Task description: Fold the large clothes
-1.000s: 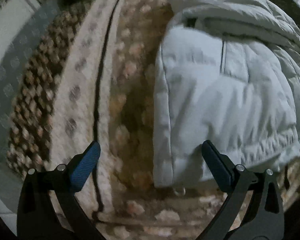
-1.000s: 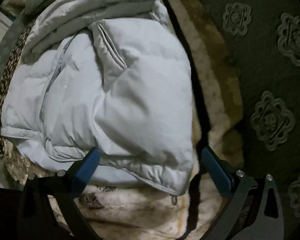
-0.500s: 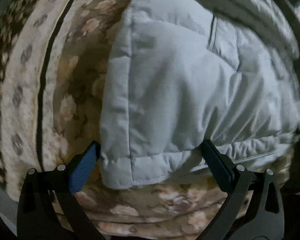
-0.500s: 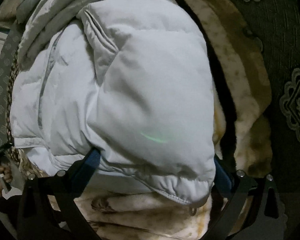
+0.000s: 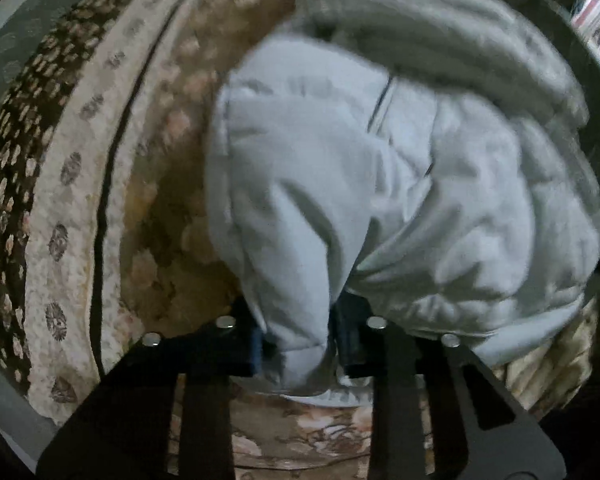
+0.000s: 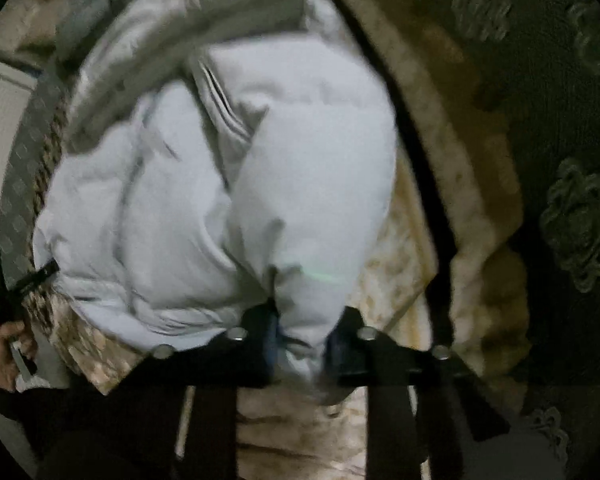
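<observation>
Black angular fingers [image 5: 236,344] with silver screws and blue pads; bare-skinned hand [image 6: 8,354] above a dark sleeve

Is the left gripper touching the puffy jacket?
Touching. In the left wrist view the left gripper has both fingers pressed onto a bunched fold of the jacket, with no gap.

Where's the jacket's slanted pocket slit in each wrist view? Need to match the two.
Left wrist: the pocket slit is a thin dark line upper right of centre on the puffer jacket, above the left gripper.
Right wrist: the pocket slit lies upper left of centre, striped edge showing, above the right gripper.
Shared landmark: the floral blanket under the jacket.
</observation>
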Motion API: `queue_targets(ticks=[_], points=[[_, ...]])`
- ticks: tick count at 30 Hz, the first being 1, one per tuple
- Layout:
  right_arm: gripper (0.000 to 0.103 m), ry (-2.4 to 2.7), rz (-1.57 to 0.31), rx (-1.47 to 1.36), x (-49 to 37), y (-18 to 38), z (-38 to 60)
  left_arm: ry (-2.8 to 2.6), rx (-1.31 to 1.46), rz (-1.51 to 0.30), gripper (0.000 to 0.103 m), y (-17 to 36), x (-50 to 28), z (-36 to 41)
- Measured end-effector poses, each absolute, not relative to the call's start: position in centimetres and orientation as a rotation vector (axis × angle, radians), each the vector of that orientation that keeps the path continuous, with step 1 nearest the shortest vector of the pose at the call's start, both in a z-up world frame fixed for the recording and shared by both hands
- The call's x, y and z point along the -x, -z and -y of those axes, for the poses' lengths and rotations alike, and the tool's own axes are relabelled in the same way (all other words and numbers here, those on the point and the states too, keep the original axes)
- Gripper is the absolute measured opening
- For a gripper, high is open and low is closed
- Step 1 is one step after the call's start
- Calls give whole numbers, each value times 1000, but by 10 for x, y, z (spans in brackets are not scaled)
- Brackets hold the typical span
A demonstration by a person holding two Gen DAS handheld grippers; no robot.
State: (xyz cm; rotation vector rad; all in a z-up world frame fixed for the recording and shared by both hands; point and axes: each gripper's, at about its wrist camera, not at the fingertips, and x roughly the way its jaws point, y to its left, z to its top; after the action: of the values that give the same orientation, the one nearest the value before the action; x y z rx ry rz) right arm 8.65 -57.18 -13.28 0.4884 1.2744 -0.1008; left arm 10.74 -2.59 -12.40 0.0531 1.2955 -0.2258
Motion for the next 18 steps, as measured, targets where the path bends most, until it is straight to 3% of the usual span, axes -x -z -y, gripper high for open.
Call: queue_targets(ticks=[8, 12, 18], points=[[12, 26, -1037, -452, -60, 70, 568, 293, 259, -1148, 20, 74, -93, -20], [11, 52, -902, -437, -33, 36, 576, 296, 267, -1059, 18, 56, -74, -19], [10, 172, -586, -413, 9, -25, 592, 386, 373, -849, 17, -10, -20, -29]])
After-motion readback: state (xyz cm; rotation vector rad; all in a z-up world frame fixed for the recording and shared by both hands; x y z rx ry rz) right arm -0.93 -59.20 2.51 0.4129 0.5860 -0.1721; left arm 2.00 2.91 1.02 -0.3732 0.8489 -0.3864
